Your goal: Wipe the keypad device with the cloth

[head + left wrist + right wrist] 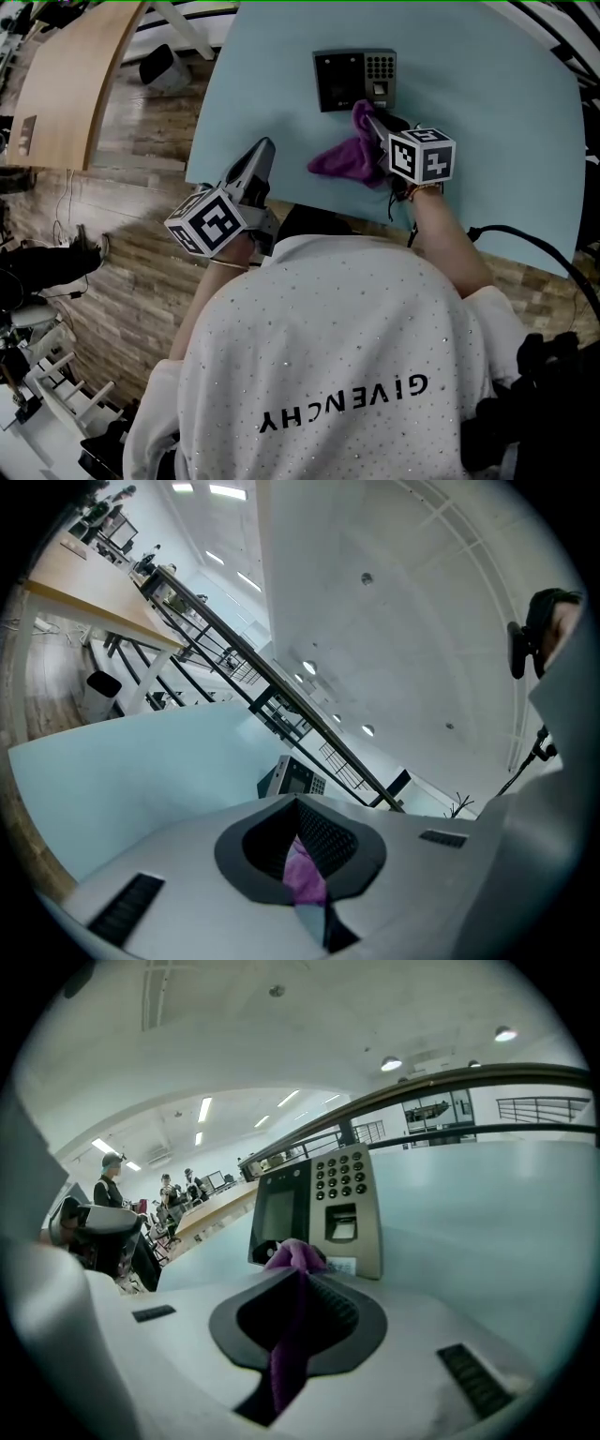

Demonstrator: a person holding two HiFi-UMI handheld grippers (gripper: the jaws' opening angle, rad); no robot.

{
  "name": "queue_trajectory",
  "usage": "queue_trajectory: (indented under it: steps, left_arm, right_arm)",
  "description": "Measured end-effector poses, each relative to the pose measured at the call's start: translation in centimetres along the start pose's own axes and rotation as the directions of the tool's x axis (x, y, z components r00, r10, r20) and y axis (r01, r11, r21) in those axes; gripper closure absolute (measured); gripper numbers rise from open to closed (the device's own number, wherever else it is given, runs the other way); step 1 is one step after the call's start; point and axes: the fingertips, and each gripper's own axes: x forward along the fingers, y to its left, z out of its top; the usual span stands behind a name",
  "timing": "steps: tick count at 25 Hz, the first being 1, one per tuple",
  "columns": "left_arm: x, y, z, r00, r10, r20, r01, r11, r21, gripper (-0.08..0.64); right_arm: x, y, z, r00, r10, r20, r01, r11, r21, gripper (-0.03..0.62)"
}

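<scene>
keypad device [354, 79]: face up on blue table [506, 112], toward 12 o'clock.
right gripper [368, 114]: clenched on purple cloth [339, 157], tips at device's 6 o'clock edge.
left gripper [263, 148]: jaws together, empty, at cloth's 9 o'clock, apart.

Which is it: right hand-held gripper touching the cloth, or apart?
Touching. The right gripper view shows the right hand-held gripper shut on the cloth, fabric running between its jaws.
</scene>
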Motion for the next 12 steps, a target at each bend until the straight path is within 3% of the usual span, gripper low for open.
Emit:
queue_trajectory:
  steps: [12]
  left_arm:
    - [-0.9, -0.5, -0.4, 1.0, 0.022, 0.003, -0.022, 1.0, 0.002, 0.566]
  right_arm:
    - [-4.3, -8.4, 0.1, 0.983, -0.173, 0.063, 0.159, 0.971, 0.18, 0.568]
